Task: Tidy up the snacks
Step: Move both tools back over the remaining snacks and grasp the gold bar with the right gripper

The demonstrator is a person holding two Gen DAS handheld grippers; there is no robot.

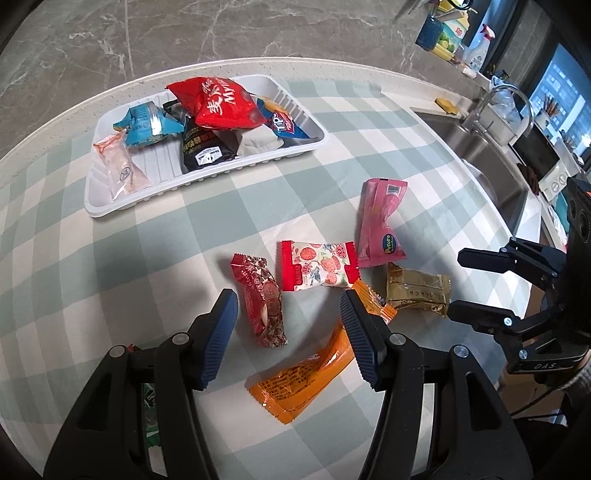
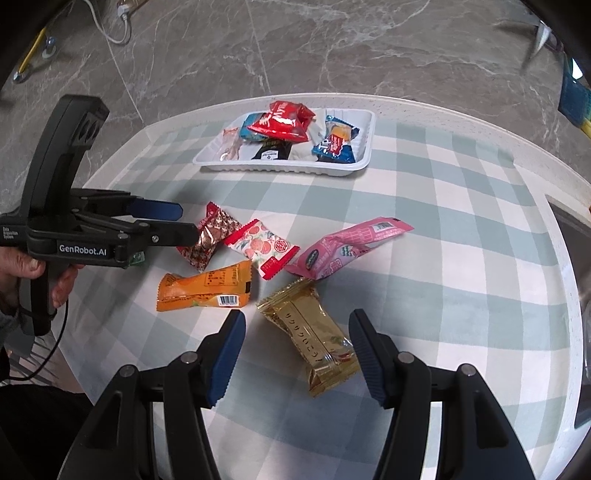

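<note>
I work at a tabletop (image 1: 332, 155) covered in a pale green and white checked cloth. Beyond the tabletop lies grey marble floor (image 1: 184, 33). Right of it sit a steel sink (image 1: 476, 147), a curved faucet (image 1: 509, 96) and a bright window (image 1: 554, 85).

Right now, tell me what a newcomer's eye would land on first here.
The white tray at the table's far edge, heaped with snacks under a bright red bag. Nearer, loose packets lie scattered on the checked cloth: pink packet, gold packet, orange packet.
</note>
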